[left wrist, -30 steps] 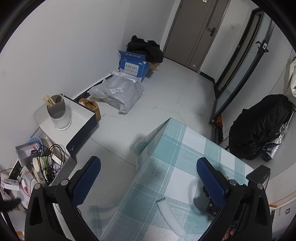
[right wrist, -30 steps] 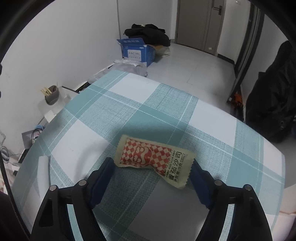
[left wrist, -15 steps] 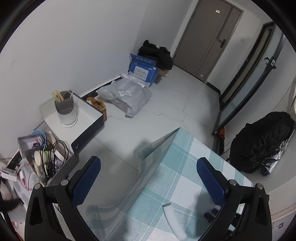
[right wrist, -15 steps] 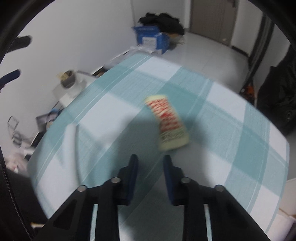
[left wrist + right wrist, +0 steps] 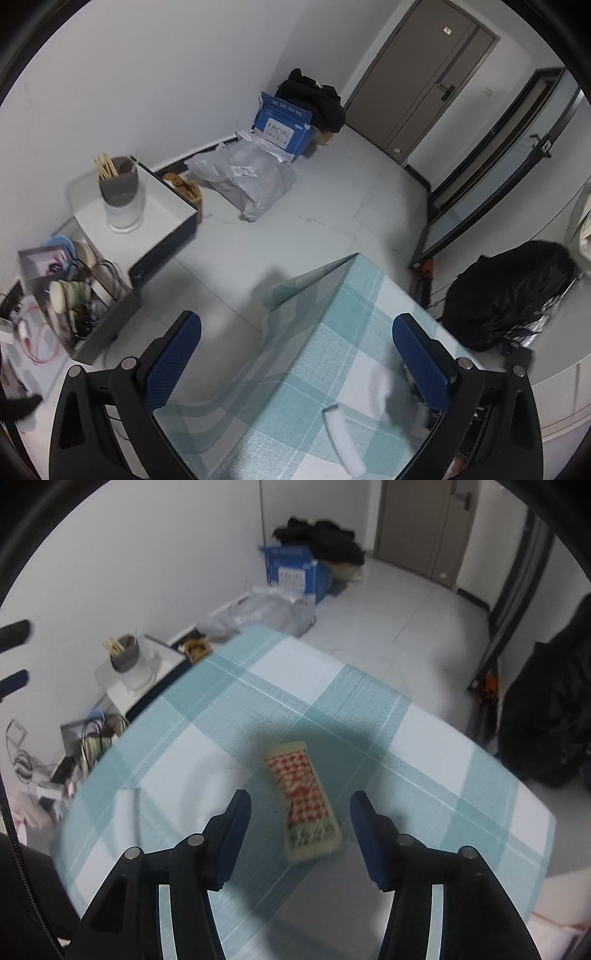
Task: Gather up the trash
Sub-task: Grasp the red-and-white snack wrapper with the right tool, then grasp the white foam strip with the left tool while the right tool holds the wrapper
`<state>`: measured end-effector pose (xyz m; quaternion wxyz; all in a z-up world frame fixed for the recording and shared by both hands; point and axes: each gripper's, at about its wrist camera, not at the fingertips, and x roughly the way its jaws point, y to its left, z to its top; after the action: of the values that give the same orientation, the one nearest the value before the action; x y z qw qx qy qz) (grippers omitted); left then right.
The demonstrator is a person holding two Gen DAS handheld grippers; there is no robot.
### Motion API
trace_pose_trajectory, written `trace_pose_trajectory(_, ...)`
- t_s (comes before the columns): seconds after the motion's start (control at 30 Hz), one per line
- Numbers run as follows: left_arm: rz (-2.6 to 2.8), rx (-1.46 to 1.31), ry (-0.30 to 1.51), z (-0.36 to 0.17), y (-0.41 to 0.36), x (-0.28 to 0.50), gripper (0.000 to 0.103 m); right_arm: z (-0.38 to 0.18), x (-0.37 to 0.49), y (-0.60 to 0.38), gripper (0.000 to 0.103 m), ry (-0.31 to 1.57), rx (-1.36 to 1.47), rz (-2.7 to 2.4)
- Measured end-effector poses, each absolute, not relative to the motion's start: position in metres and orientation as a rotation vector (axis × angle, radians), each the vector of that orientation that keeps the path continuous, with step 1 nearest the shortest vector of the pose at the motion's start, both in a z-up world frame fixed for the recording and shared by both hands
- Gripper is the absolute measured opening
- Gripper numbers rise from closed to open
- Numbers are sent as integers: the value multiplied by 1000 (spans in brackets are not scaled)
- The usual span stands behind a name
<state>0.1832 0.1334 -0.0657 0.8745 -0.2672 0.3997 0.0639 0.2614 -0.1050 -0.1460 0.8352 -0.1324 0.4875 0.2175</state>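
A cream snack packet (image 5: 304, 797) with a red checked pattern lies lengthwise on the teal plaid tablecloth (image 5: 369, 701). My right gripper (image 5: 300, 798) hovers above it. Its jaws are opening, one on each side of the packet, and the pads do not touch it. A white wrapper strip (image 5: 341, 435) lies near the table's left edge. My left gripper (image 5: 295, 321) stands wide open over the table corner (image 5: 332, 332) and the floor, holding nothing. The strip sits below it, nearer its right finger.
A low white cabinet (image 5: 147, 229) with a chopstick cup (image 5: 118, 184) stands left of the table, a cluttered rack (image 5: 74, 295) beside it. On the floor lie a grey mail bag (image 5: 243, 177) and a blue carton (image 5: 284, 125). A black bag (image 5: 509, 295) is on the right.
The right gripper shut on nothing, then opened part way. The packet turned from crosswise to lengthwise and now lies between the fingers. The left gripper shifted slightly; the table corner sits further right.
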Motion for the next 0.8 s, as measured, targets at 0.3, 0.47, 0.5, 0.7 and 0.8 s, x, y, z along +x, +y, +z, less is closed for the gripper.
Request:
trace_pose_trajectory(0.3,128,-515,816,-60,128,185,102,-162,273,-89,41,1046,-353,510)
trace_pose_trajectory(0.47,82,-531,867,-67,125,188,102,-160,260,-85,21,1052,-423,520)
trace_pose_trajectory(0.5,71,-529,872,-68,124,187,102,-159,254,-88,20,1051,-424,526)
trace_pose_trajectory(0.7,33,-438,839,-61,107,179,102,-151,233,-114,13,1080,-344,526)
trace_pose_trajectory(0.8,33,-389,825,-61,98,176,102,-140,221,-129,12,1077,-269,539)
